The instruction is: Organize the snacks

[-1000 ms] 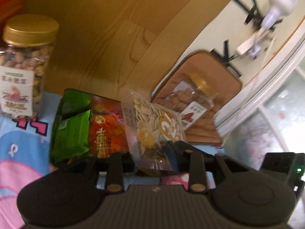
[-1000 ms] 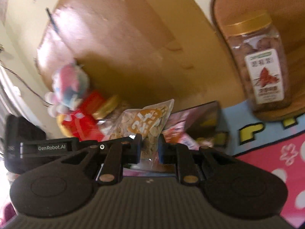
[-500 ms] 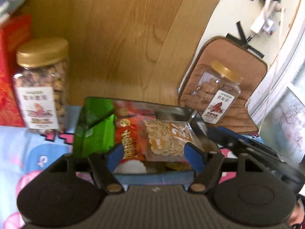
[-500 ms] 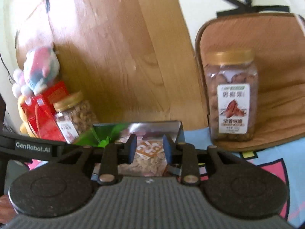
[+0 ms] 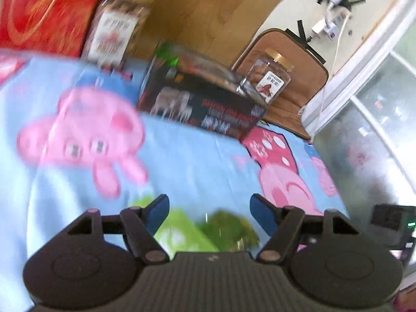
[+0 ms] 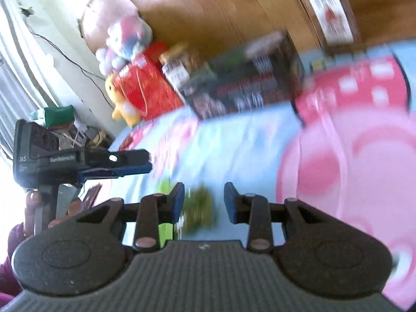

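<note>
Left gripper [image 5: 209, 209]: fingers spread wide, nothing between the pads; its jaws have just been closing slightly after opening. It hangs over a blue bedsheet [image 5: 195, 156] printed with pink cartoon pigs. Directly below and between its fingers lies a green snack packet [image 5: 208, 231], blurred, flat on the sheet and apart from both pads. Right gripper [image 6: 204, 200]: fingers parted to a moderate gap, jaws just opened further, empty; the same green snack packet [image 6: 200, 209] shows beneath the gap, not touched. In the right wrist view the left gripper [image 6: 124, 162] appears at the left edge, gripped by a hand [image 6: 33, 208]. Snack box [image 5: 200, 104]: dark, printed, open at the top, standing on the sheet well beyond both grippers against a wooden headboard [image 5: 208, 7]; green and reddish packets show inside it, too blurred to tell apart. Two clear jars with gold lids: one jar [image 5: 117, 23] left of the box, beside a red bag [image 5: 44, 13]; the other jar [image 5: 269, 76] right of it, on a brown cushion [image 5: 291, 98]. Plush toys [image 6: 124, 41] sit past the red bag.
</note>
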A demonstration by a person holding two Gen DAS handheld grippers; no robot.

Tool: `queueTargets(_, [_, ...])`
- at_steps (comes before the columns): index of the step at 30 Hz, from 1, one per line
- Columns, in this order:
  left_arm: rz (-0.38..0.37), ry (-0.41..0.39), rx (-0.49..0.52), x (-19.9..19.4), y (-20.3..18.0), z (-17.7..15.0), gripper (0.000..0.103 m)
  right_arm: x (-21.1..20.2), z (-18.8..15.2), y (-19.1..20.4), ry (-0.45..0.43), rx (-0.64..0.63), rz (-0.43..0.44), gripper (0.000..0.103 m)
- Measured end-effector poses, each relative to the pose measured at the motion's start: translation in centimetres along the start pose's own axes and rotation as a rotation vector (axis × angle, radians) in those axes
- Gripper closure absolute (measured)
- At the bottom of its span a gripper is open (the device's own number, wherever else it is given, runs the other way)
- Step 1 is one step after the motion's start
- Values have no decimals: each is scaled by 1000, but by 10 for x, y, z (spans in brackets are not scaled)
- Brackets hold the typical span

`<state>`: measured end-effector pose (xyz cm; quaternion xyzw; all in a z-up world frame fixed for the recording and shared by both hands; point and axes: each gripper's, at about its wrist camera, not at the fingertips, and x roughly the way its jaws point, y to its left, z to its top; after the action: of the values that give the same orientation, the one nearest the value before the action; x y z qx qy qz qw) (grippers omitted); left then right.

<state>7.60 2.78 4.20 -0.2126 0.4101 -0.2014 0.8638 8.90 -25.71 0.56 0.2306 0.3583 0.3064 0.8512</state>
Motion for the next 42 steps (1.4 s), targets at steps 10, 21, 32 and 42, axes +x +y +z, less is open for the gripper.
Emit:
queueTargets(10, [3,18,-59,2,18,-25,37,50,-7,4,74,86,68,85])
queueTargets(21, [-149,93,-100,53,-22,1,32,11,-2,-75,-126,514,149,91])
queueTargets(32, [-206,104,-193,73,-20,12,77,5,3,-86,-99,637,266,91])
queueTargets(42, [-130,-102,-49,49,-17,106,76,40,108,-7,-233,150,170,91])
